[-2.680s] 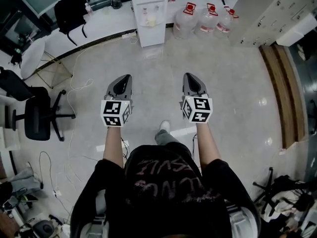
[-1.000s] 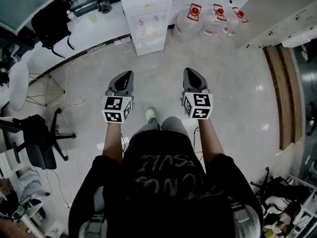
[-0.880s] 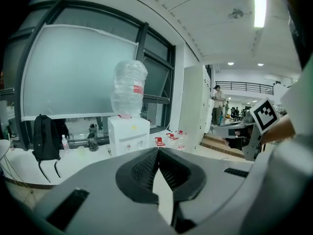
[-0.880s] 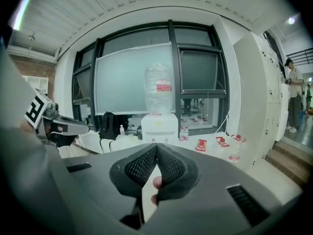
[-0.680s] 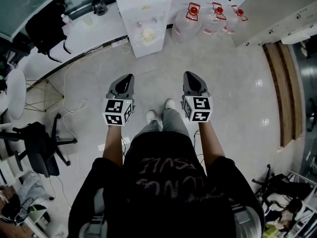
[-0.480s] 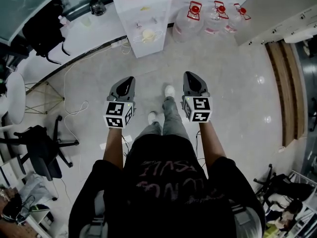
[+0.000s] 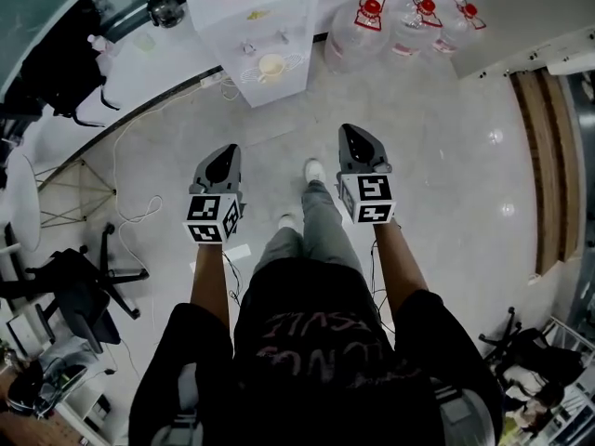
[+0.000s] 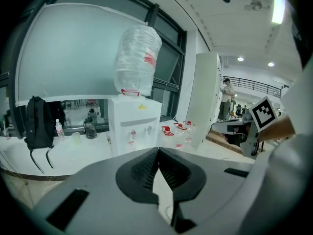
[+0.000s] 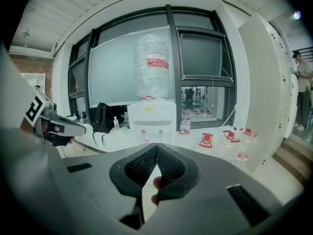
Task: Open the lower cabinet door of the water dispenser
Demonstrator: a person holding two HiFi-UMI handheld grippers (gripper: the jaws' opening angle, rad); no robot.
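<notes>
The white water dispenser (image 7: 249,28) stands at the top of the head view against the wall ledge, with a plastic-wrapped bottle (image 8: 137,58) on top; it also shows ahead in the right gripper view (image 9: 150,119). Its lower cabinet door (image 7: 274,80) faces me and looks closed. My left gripper (image 7: 223,158) and right gripper (image 7: 358,145) hover side by side above the floor, well short of the dispenser. Both have their jaws together with nothing between them.
Three water jugs (image 7: 409,19) with red caps stand right of the dispenser. A cable (image 7: 130,156) trails across the floor at left, near a black office chair (image 7: 74,291). A black backpack (image 8: 36,126) hangs on the ledge at left. White cabinets (image 7: 530,12) rise at right.
I have walked closer: the dispenser and jugs have grown and slid toward the top edge. Both grippers have come forward with me and sunk lower, still shut.
</notes>
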